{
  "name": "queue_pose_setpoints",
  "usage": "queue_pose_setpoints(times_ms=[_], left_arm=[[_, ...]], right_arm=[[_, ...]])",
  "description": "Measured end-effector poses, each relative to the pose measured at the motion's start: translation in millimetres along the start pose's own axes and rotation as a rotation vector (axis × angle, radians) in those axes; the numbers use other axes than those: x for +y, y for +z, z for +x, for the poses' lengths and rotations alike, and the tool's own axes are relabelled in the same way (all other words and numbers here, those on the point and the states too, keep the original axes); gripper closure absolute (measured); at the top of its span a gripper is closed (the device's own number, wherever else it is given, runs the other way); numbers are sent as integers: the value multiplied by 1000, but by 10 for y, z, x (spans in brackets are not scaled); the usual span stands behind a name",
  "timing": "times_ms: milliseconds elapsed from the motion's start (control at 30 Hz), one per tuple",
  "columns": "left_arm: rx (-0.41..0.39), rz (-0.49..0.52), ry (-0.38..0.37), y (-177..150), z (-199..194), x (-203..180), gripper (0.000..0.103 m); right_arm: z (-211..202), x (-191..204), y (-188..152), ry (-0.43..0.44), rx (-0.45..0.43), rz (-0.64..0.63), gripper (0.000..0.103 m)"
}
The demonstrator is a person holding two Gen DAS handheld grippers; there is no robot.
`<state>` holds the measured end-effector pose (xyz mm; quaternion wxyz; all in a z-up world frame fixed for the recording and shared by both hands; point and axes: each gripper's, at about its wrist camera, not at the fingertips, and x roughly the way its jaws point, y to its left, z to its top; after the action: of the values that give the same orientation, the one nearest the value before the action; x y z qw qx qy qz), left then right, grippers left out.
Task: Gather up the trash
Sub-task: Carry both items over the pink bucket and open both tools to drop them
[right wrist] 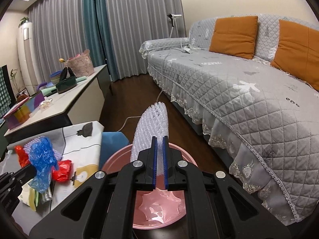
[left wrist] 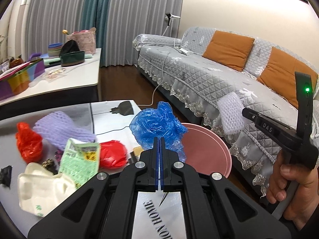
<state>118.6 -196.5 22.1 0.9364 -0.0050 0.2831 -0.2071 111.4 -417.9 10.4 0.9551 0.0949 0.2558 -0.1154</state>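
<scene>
just left of the left gripper (left wrist: 159,139) the surface (left wrist: 111,119) carries a heap of litter: a red plastic bag (left wrist: 28,141), a lilac foam net (left wrist: 61,129), a green printed packet (left wrist: 79,159), a second red bag (left wrist: 112,153) and a white moulded tray (left wrist: 39,189). beyond them lie a black plug and its cable (left wrist: 124,108). ahead and right of both grippers runs a grey quilted sofa (right wrist: 229,79) with orange cushions (right wrist: 235,35); a white cable (right wrist: 159,95) trails from it to the floor. a farther side table (right wrist: 65,99), ahead and left, is loaded with bowls and baskets. nothing stands between either gripper and the pink bin (right wrist: 119,163).

the left gripper is clamped tight on a crumpled blue plastic bag (left wrist: 155,125), its blue pads nearly meeting. the bag bunches up past the fingertips, over the near left rim of the bin, with no clear long axis. a hand (left wrist: 289,187) holds the right gripper's handle at the far right of the left wrist view.

the right gripper (right wrist: 159,139) stands narrow, pinching a white foam net (right wrist: 151,127). the net's long axis runs straight forward along the fingers, its free end raised up and away. it hangs over the bin, directly below the gripper, where a clear crumpled wrapper (right wrist: 159,203) lies at the bottom.
</scene>
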Motion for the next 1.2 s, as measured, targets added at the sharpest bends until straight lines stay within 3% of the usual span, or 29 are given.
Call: queue_pose_setpoints(times_ms=[467, 1133, 1200], left_arm=[[32, 59, -62, 38, 470, -285, 103], [99, 75, -118, 80, 1006, -380, 103], [116, 80, -122, 73, 1041, -381, 97]], right_arm=[[275, -27, -37, -32, 39, -11, 97], [482, -129, -66, -69, 68, 10, 93], [491, -134, -69, -82, 71, 11, 91]])
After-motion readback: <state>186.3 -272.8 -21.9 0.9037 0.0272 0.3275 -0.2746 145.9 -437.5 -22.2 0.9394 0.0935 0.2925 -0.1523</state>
